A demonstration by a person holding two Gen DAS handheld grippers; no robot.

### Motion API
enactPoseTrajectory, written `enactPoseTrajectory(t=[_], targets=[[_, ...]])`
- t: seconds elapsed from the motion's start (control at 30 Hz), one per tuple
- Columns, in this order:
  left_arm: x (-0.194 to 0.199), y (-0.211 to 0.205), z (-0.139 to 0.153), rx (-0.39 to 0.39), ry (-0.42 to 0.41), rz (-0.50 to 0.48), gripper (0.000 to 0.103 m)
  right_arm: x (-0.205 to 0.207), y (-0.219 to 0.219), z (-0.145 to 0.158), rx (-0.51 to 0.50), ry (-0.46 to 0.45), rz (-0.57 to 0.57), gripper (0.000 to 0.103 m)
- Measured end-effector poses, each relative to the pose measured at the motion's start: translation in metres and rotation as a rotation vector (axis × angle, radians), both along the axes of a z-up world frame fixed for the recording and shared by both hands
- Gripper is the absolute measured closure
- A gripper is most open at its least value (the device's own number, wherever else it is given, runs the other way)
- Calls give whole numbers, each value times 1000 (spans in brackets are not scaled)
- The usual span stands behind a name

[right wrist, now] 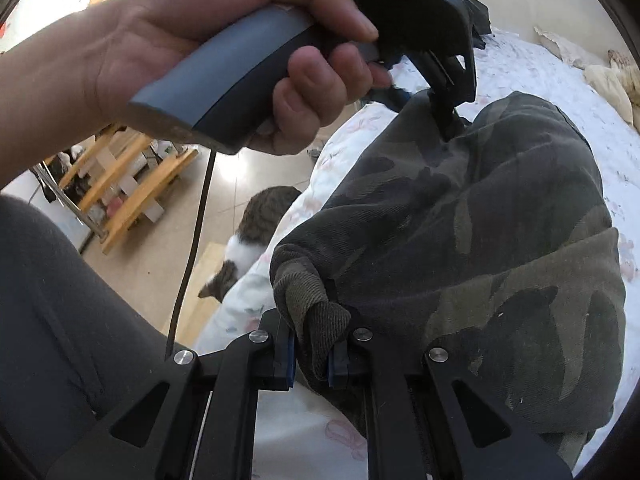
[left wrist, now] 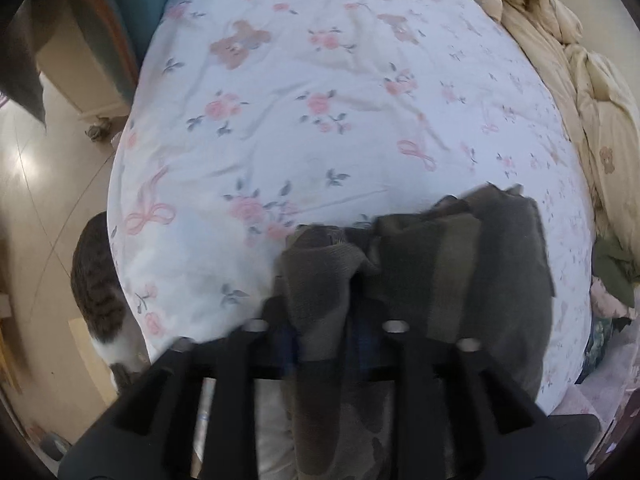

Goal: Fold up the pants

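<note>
— So, what are the grippers doing?
— The right gripper [right wrist: 312,354] is pinching a ribbed edge of the camouflage pants [right wrist: 480,240]; the left gripper [left wrist: 320,344], farther along, is pinching another bunch of the same cloth.
— Where are the pants sitting?
— Partly lifted, draping near the bed's [left wrist: 320,100] near edge. Folding looks barely underway, with no neat fold showing. Long axis: I cannot tell, too bunched.
— Beyond?
— A cat [right wrist: 256,220] is standing on the floor.

The pants [right wrist: 500,240] lie on the bed [left wrist: 320,120], with a cat [right wrist: 256,216] on the floor beside it.
</note>
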State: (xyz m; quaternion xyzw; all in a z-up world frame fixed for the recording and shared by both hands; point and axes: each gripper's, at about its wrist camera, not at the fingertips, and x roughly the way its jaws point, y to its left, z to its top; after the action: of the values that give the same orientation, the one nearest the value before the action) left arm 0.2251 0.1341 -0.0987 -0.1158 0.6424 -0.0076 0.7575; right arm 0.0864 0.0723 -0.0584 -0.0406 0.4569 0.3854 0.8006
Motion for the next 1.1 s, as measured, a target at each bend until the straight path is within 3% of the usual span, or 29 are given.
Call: enactPoseTrajectory(t=[0.03,0.17,0.2,0.27,0.3,0.33,0.4,0.47,0.5,0.53,0.6,0.67,0.8,0.9,0.93,1.0,1.1], targets=[[-3,5,2,16,-20,30,55,0,-3,-1,7,8,-16,91],[-9,15,24,134,-72,47,55,4,-15,-5,27,42,-52,87],[-15,17,47,205,-165,80,55,6,-11,-7,3,39,-45,87],[-21,15,75,165,-295,56,55,2,-13,-10,-12,41,-49,86],[-22,8,84,85,-314,4,55,2,-13,-9,-5,50,-57,82],[-21,1,81,31,-280,-35,55,0,-11,-6,4,58,-65,79],[-24,-19,58,-31,-166,-120,55,-8,-8,-2,20,71,-33,53],[-29,-45,27,61,-73,-228,55,-22,-2,-1,51,122,78,48],[-31,-53,15,136,-67,-261,55,-33,-2,6,76,160,157,53],[-32,-54,11,173,-75,-265,52,-38,-5,11,81,145,169,52],[-30,-49,2,213,-69,-243,40,-45,-40,30,114,99,70,50],[-28,-36,-1,208,-66,-187,17,-38,-80,34,208,164,-49,50],[-25,-17,11,105,-69,-127,18,-22,-188,15,322,325,-464,48],[-22,-7,48,23,-205,-108,18,-19,-226,-13,443,507,-616,45],[-17,-8,59,9,-216,-131,18,-21,-229,-21,483,556,-640,39],[-8,-19,66,4,-202,-208,18,-28,-233,-36,590,628,-688,2],[3,-50,63,68,-149,-403,18,-35,-218,-55,677,671,-724,0]])
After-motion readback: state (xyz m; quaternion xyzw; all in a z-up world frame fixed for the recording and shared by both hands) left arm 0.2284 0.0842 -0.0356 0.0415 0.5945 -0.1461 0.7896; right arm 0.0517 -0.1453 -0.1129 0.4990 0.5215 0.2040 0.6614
